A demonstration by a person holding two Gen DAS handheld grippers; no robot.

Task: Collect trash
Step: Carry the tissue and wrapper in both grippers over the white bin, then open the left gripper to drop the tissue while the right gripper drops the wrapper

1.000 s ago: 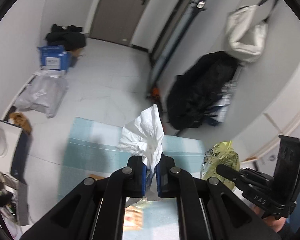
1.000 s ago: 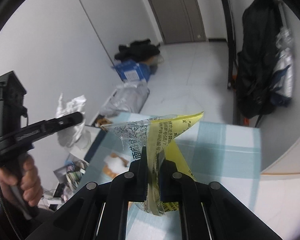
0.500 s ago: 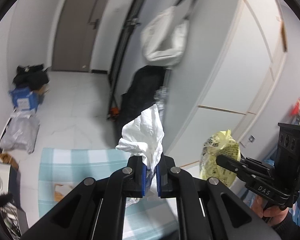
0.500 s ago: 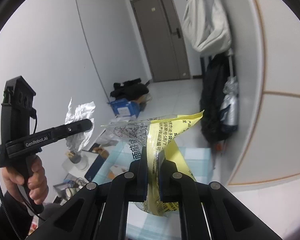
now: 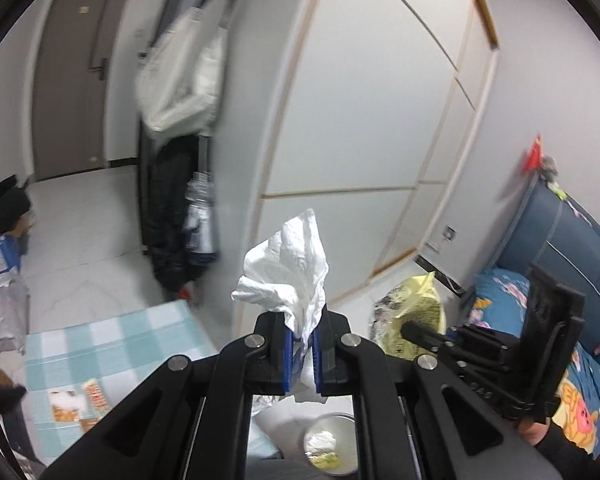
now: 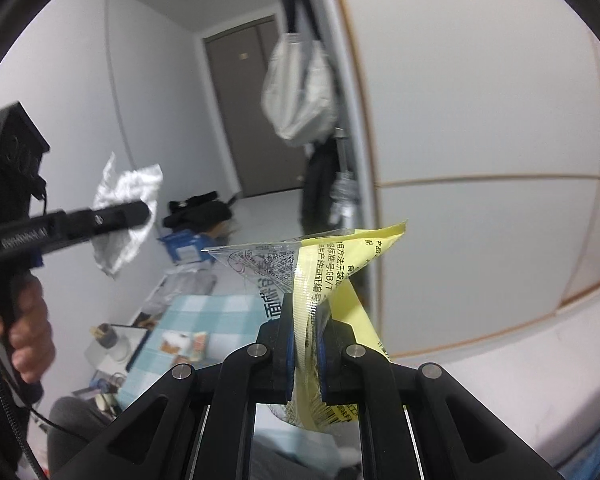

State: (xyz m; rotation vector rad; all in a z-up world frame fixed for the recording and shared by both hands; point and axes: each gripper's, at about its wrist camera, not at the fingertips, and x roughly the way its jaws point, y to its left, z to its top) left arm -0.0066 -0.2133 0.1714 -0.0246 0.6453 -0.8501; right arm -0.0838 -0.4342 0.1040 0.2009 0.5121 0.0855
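- Trash is what I am carrying in both claws, raised in the air in a small white-walled bedroom with pale wardrobe panels (image 5: pixel 360 120) straight ahead
- My surroundings first: a grey door (image 5: pixel 72 80) at the far end, a blue bed (image 5: pixel 572 280) with cartoon bedding to my right, a pale blue checked mat (image 5: pixel 112 340) on the floor below
- Below my left claw I see a round metal bin (image 5: pixel 332 444) with scraps already inside; I judge this is where both pieces should go
- Yellow and clear plastic wrapper (image 6: pixel 320 276), printed with black text, is pinched in my right gripper (image 6: pixel 305 354), whose pads are closed tight on its middle
- I expect this wrapper to be very light, slick and crinkly, so a firm pinch across a folded part should hold best
- Crumpled white tissue (image 5: pixel 288 272) stands up from my left gripper (image 5: pixel 302 360), pads shut on its lower end
- I judge it soft, featherlight and easy to tear; gripping the bunched base, as now, seems safest
- Each claw shows in the other's view, the two well apart
- A person's hand (image 6: pixel 24 332) grips the left handle
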